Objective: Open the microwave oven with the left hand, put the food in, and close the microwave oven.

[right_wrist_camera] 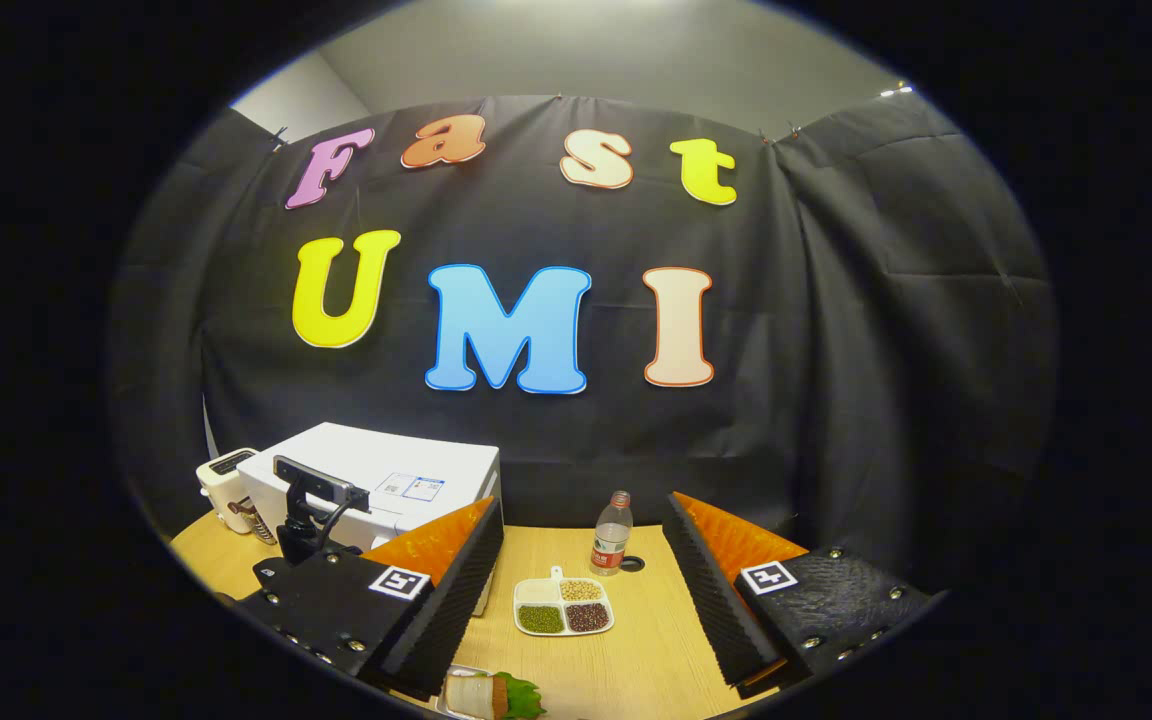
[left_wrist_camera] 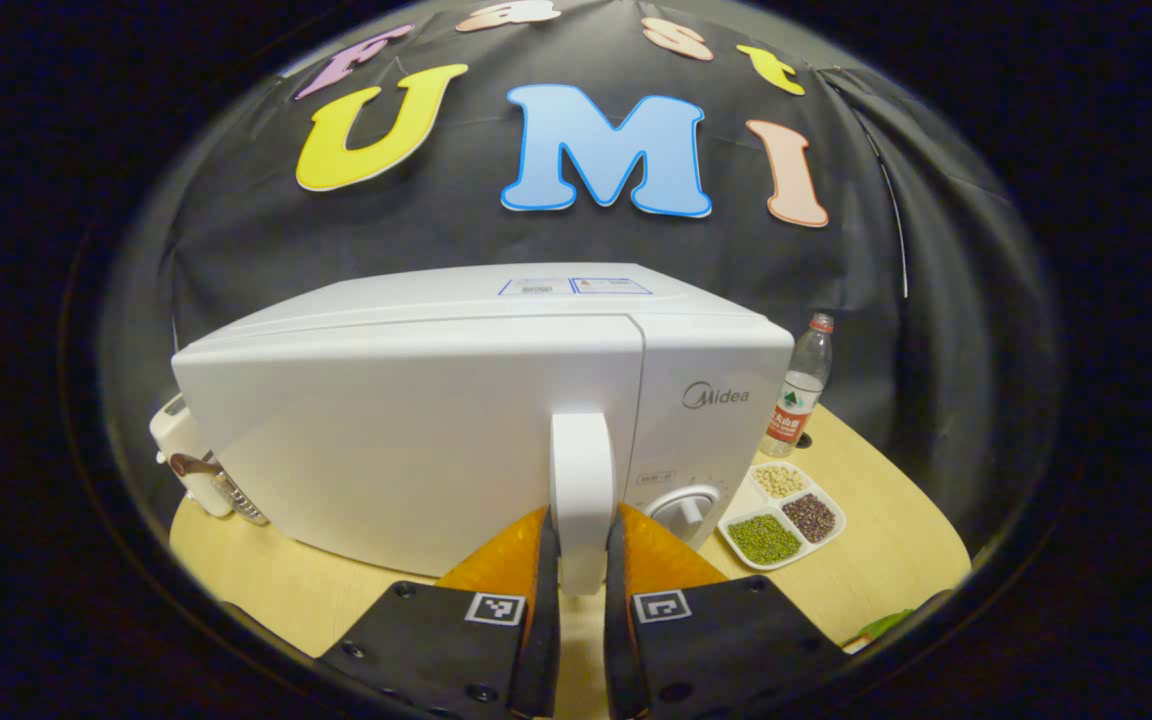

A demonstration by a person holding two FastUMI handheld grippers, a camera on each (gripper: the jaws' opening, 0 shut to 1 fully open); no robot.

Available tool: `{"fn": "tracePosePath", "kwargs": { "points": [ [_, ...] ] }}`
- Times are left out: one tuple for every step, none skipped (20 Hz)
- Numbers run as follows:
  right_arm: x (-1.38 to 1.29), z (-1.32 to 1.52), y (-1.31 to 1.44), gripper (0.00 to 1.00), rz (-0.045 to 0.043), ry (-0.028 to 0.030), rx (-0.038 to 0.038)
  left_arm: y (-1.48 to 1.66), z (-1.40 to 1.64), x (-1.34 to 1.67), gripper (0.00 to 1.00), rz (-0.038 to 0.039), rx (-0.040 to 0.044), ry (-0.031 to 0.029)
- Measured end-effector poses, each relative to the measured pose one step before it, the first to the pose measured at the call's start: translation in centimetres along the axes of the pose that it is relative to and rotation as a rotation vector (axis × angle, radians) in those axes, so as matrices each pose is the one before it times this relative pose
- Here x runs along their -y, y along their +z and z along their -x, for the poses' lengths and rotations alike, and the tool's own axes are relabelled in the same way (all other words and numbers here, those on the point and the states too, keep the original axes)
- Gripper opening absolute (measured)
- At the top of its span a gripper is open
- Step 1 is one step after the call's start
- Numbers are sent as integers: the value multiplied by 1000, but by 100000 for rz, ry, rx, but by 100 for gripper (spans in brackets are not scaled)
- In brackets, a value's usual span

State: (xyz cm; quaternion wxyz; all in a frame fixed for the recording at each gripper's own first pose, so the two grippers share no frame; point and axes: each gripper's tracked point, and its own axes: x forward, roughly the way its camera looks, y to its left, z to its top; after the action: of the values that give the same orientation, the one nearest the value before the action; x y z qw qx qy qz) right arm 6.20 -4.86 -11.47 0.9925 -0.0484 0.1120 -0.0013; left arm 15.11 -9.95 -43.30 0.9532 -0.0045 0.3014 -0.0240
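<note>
The microwave oven's (left_wrist_camera: 456, 400) handle (left_wrist_camera: 581, 490) is clamped by the left gripper's (left_wrist_camera: 581, 560) jaws at the door's edge. The right gripper's (right_wrist_camera: 581, 590) jaws are spread wide over open bench (right_wrist_camera: 656, 660); one food item (right_wrist_camera: 491, 694) is seen beneath.

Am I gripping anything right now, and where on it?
Left gripper: its jaws are closed on the microwave's white door handle, near its lower end. Right gripper: open, holding nothing.

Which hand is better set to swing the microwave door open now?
Left. The left tongs are shut on the door handle of the microwave, so only a pull seems left. The right tongs hang open, off to the side above the table, near the food.
</note>
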Motion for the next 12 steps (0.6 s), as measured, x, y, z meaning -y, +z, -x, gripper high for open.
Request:
{"fn": "tracePosePath", "kwargs": {
  "points": [
    [128, 107, -37, 97, 450, -68, 202, 65, -15, -31, 19, -851, -695, -585],
    [34, 100, 139, 96, -282, 43, 269, -364, 0, -110, 19, -216, -720, -321],
    [55, 177, -69, 97, -641, -21, 60, 197, 235, 76, 13, -146, -259, -1012],
    [-63, 77, -51, 96, -670, 146, -152, -73, -41, 27, 13, 376, -976, -1203],
    [-28, 151, -128, 97, -550, 130, -97, 25, 120, 54, 13, 51, -236, -1856],
    [-140, 29, -37, 97, -378, 524, -328, -117, 226, 37, 13, 1214, -920, -2712],
    [-278, 140, -254, 97, -54, 867, -422, -733, 817, 165, 13, 1100, -3022, -2019],
    [-126, 164, -63, 96, 398, 212, 49, -966, 1128, 194, 14, -2277, -946, -994],
    [59, 109, -65, 96, 244, -198, 323, -512, 1566, -300, 14, -4075, 2475, -530],
    [-169, 115, -174, 96, -551, 210, -114, -589, 1344, -137, 14, -728, -9, -857],
    [-540, 102, -368, 96, -925, 1098, -791, -593, 1056, -58, 14, 1759, 112, -927],
    [-604, 73, -387, 96, -605, 1349, -1142, -605, 832, -22, 13, 2371, -1389, -731]
  ]
}}
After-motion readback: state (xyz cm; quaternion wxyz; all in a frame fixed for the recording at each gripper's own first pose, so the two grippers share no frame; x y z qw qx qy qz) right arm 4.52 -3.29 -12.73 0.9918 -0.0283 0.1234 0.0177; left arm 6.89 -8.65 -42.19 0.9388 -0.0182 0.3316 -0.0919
